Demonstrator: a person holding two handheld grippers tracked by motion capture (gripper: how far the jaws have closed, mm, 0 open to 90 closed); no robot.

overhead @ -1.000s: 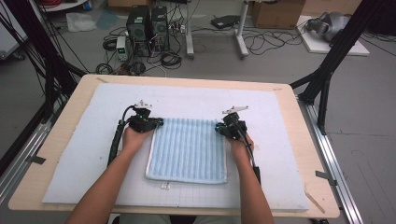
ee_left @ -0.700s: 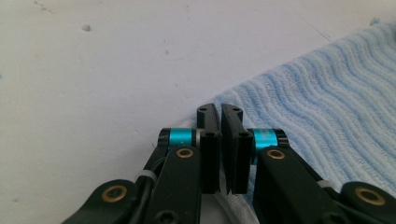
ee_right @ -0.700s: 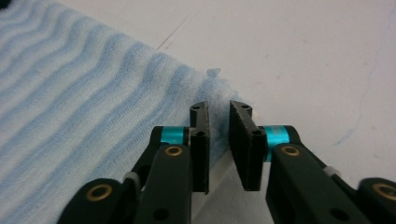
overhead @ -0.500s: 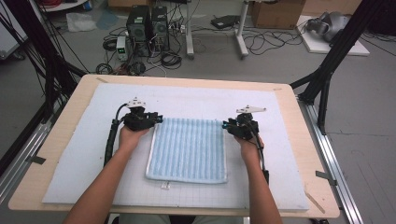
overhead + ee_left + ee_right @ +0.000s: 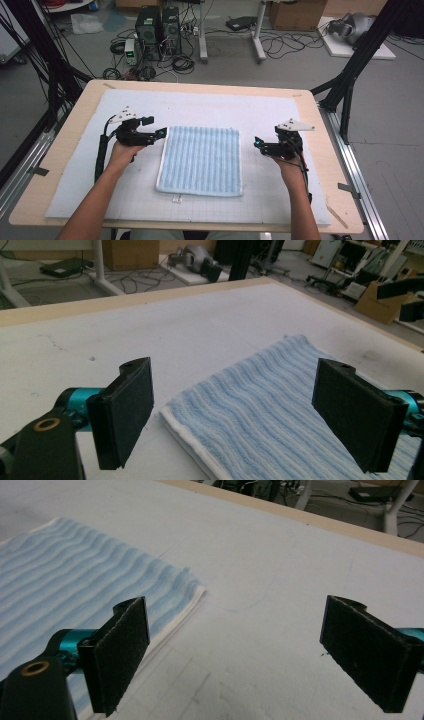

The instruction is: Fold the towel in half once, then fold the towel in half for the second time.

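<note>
Both claws — left claw and right claw — have just been opening, nothing between the jaws, flanking the folded blue towel mid-table; a careless re-approach could snag an edge — undoing the fold.

We see the folded towel, pale blue with ribbed stripes and a white border, lying flat on the white mat. It forms a neat, near-square rectangle in the middle, its layered edges stacked evenly at the far corners.
</note>
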